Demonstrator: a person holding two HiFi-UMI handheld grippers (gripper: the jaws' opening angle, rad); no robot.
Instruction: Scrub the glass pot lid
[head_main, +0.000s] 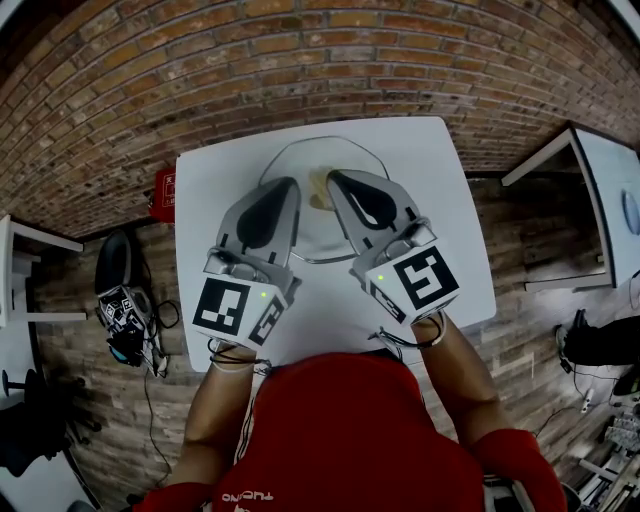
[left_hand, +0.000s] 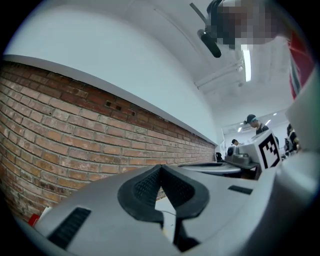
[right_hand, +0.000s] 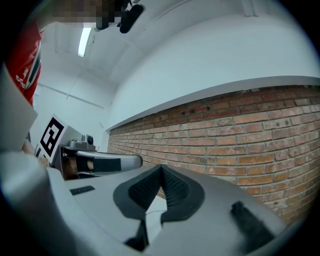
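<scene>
We hold the left tongs (head_main: 286, 190) and the right tongs (head_main: 340, 180) level and side by side, both pinched shut on nothing. They are above the round clear glass pot lid (head_main: 320, 155), which lies flat on the white square counter (head_main: 215, 200), within either's reach.

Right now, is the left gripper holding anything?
No: in the left gripper view, the left gripper has its jaws closed tight against each other with nothing between them.
</scene>
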